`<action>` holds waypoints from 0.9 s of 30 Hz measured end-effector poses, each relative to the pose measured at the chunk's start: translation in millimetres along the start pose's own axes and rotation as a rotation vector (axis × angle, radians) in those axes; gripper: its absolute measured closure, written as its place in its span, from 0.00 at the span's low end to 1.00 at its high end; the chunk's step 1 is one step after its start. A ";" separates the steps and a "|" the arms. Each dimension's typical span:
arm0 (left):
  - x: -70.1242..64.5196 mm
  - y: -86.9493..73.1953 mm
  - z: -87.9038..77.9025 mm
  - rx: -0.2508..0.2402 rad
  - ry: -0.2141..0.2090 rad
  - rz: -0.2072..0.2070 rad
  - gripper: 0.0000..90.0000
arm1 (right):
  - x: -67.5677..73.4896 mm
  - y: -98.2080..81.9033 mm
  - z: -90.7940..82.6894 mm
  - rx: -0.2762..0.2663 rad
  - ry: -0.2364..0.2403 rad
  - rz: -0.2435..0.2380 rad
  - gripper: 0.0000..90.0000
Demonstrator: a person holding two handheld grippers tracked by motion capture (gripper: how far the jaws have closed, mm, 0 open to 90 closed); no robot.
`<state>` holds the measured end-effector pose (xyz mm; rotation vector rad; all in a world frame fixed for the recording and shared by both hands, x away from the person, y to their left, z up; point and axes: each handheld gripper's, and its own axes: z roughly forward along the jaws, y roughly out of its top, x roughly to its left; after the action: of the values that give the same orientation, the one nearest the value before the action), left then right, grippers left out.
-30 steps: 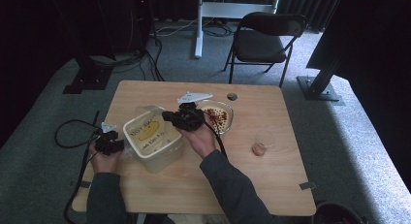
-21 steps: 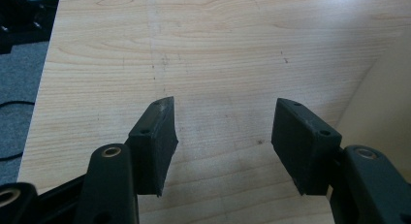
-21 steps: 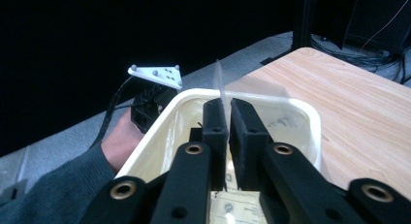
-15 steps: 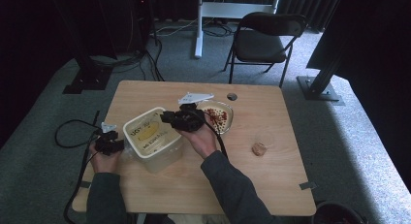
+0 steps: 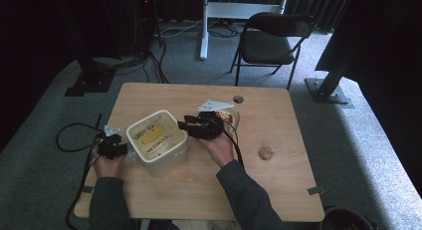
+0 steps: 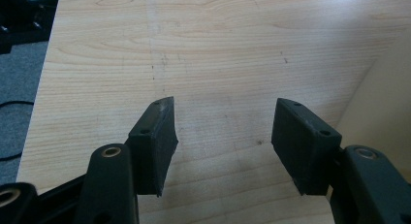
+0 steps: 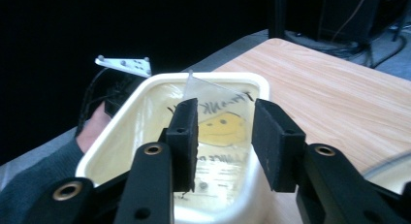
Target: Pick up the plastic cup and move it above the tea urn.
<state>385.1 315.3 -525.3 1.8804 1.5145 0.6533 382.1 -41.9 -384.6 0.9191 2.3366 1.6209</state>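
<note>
A cream plastic tub (image 5: 158, 142) sits at the left centre of the high view, on the wooden table (image 5: 278, 190), and a clear plastic bag with a yellow smiley face and black lettering (image 7: 220, 124) is seen inside it; in the right gripper view one upper corner of the bag stands up above the rim near the far wall, a little left of the frame's middle. The step in hand is judged to be the release of the bag into the tub. To do it well, the right gripper (image 7: 223, 132) should be drawn straight back from the rim with its jaws kept apart, so that the thin film is not snagged and pulled out again, and the raised corner should be left to settle or be nudged down. The right gripper's jaws have just been opening; they stand parted at the tub's near rim, and nothing is seen pressed between them. The left gripper (image 6: 223, 144) is held open over bare wood, beside the tub's wall at the right edge of its view, and could steady the tub if it slides. The tub looks rigid, pale and rounded at its corners; the bag looks thin, glossy and slightly crumpled.
</note>
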 end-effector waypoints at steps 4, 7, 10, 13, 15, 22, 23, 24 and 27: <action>0.0 0.0 -0.2 -0.001 0.001 0.000 0.47 | -1.7 -8.8 -14.0 0.018 -0.057 -0.036 0.60; -0.1 -0.1 -0.1 0.002 0.002 0.002 0.47 | -3.3 -12.5 -20.6 0.021 -0.073 -0.039 0.59; -0.3 -0.3 0.4 0.004 0.002 0.002 0.47 | -7.6 -20.9 -33.2 0.016 -0.092 -0.035 0.59; 0.1 -0.1 2.2 0.007 0.003 -0.001 0.47 | -10.3 -24.7 -38.4 0.020 -0.107 -0.038 0.58; -0.6 0.1 2.5 0.007 0.002 0.000 0.47 | -13.1 -28.0 -42.0 0.030 -0.116 -0.043 0.57; -0.6 0.1 3.2 0.008 0.001 0.002 0.47 | -20.0 -41.0 -49.8 0.072 -0.154 -0.041 0.56; -0.7 0.0 3.3 0.009 0.002 0.004 0.47 | -20.8 -42.8 -50.9 0.072 -0.159 -0.040 0.55; -0.7 0.0 3.4 0.010 0.002 0.005 0.47 | -21.3 -44.4 -52.7 0.070 -0.171 -0.040 0.54; -0.6 0.1 2.9 0.004 0.001 0.000 0.47 | -24.7 -47.8 -58.1 0.056 -0.186 -0.024 0.52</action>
<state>387.2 314.3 -527.2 1.8836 1.5176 0.6516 356.7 -112.8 -409.0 1.0030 2.2674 1.4014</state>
